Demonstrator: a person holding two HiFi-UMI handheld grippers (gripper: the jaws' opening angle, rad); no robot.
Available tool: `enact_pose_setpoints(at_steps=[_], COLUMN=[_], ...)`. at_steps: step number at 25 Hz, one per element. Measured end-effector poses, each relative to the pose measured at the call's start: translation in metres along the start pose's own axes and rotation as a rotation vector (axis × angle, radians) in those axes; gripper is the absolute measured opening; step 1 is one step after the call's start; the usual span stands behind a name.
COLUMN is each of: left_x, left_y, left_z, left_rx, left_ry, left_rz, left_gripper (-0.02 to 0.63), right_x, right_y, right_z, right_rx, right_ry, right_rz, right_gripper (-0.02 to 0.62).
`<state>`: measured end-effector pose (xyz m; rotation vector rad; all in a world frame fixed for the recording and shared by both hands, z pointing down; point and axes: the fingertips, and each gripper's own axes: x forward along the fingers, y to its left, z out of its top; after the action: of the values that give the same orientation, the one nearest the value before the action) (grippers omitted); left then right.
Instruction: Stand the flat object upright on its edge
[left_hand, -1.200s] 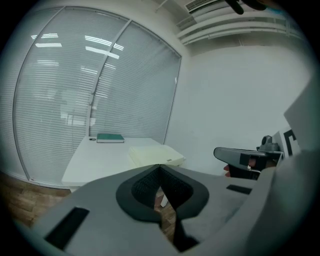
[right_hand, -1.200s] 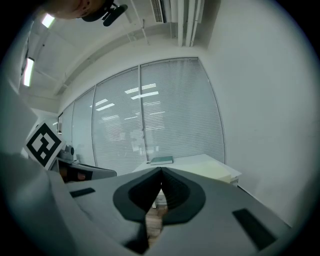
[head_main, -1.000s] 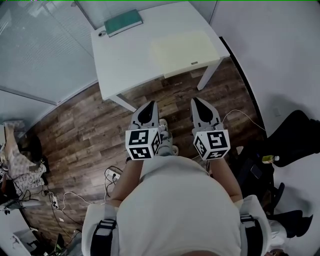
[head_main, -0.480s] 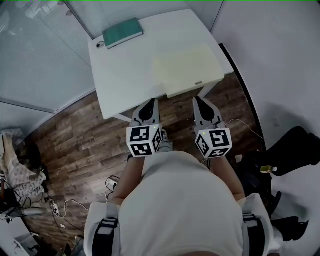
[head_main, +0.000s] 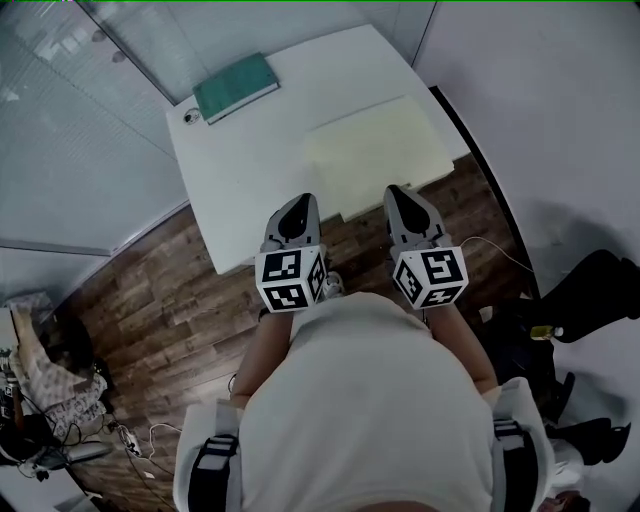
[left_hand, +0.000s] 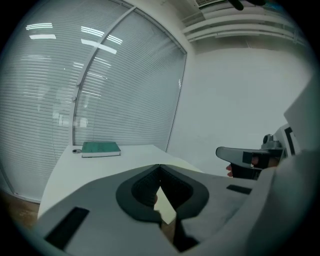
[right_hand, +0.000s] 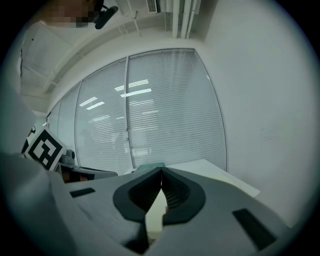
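A flat green book (head_main: 235, 87) lies at the far left corner of the white table (head_main: 240, 170); the left gripper view has the book (left_hand: 101, 149) far ahead on the tabletop. A pale yellow mat (head_main: 378, 145) covers the table's right part. My left gripper (head_main: 297, 203) hovers at the table's near edge, shut and empty, its tips meeting (left_hand: 159, 166). My right gripper (head_main: 397, 192) is beside it over the mat's near edge, also shut and empty (right_hand: 161, 170). In the right gripper view the book (right_hand: 150, 166) peeks just behind the jaw tips.
A small round object (head_main: 191, 116) lies left of the book. A glass wall with blinds (head_main: 80, 130) runs behind and left of the table, a white wall (head_main: 540, 120) on its right. The wood floor (head_main: 160, 300) holds cables and clutter at lower left; a dark bag (head_main: 590, 290) sits at right.
Both grippers have come forward together from over the floor to the table's near edge. The table and book now sit closer in the head view. Both pairs of jaws stay shut.
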<state>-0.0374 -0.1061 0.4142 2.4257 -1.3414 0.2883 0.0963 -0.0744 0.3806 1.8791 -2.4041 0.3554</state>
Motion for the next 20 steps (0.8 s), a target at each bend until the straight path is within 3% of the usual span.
enact_pose_setpoints(at_steps=[8, 15, 20], left_x=[0.028, 0.042, 0.043], left_y=[0.022, 0.034, 0.033], left_z=[0.001, -0.006, -0.017], left_rx=[0.005, -0.013, -0.022], left_ry=[0.024, 0.052, 0.081], left_rz=[-0.041, -0.051, -0.060], left_gripper=[0.020, 0.020, 0.020], right_x=[0.034, 0.046, 0.046], right_y=[-0.007, -0.026, -0.050], right_z=[-0.002, -0.017, -0.038], right_rx=[0.055, 0.192, 0.377], right_ry=[-0.003, -0.002, -0.006], right_rz=[-0.036, -0.067, -0.077], right_gripper=[0.018, 0.018, 0.018])
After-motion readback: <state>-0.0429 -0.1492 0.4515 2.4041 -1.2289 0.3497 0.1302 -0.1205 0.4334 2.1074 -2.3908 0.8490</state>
